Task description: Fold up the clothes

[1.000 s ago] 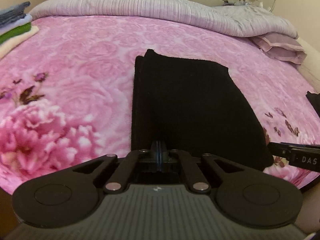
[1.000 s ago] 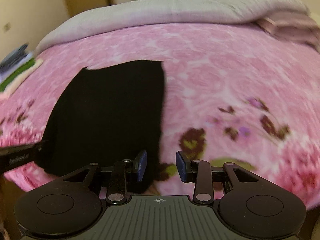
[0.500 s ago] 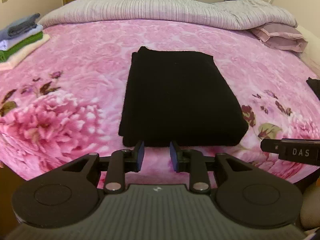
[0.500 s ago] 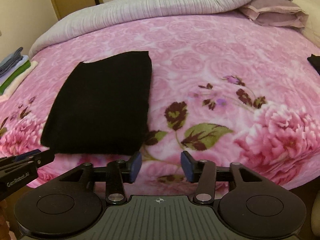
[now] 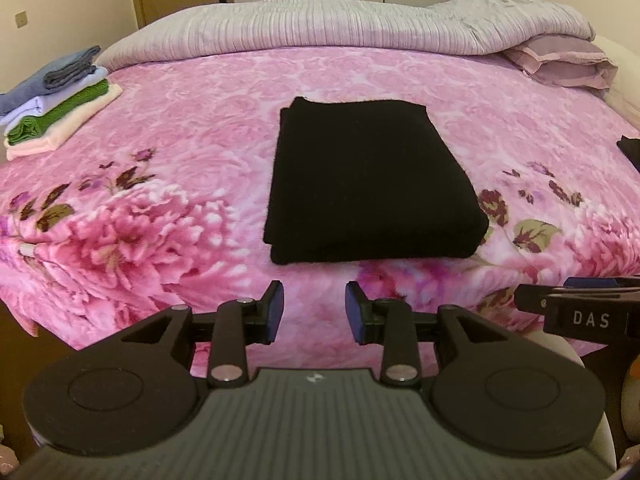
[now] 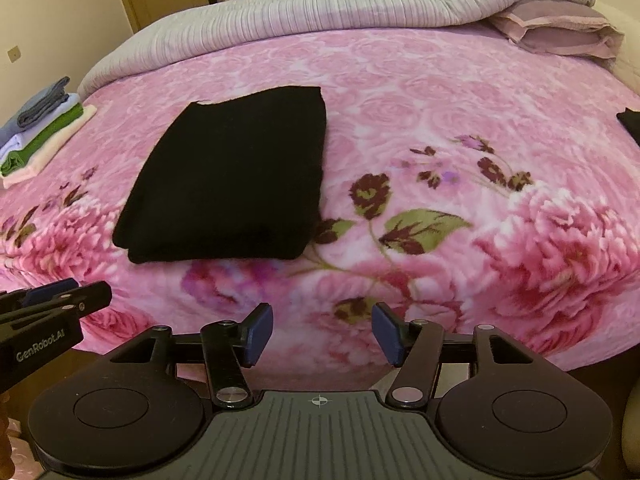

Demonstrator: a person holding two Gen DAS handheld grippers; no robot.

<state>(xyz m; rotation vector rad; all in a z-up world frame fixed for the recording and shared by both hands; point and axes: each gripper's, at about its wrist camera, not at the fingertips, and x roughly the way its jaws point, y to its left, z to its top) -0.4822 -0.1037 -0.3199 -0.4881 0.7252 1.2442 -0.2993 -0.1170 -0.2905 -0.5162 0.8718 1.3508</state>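
Your left gripper (image 5: 314, 312) has released the black garment (image 5: 370, 184); right gripper (image 6: 322, 338) stays open too. Garment lies folded at 12 o'clock: fold complete.

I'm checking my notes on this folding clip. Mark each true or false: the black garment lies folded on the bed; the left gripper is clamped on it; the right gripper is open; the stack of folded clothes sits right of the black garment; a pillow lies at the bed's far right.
1. True: the black garment lies folded on the bed.
2. False: the left gripper is open, short of it.
3. True: the right gripper is open.
4. False: the stack of folded clothes sits to its left.
5. True: the pillow.
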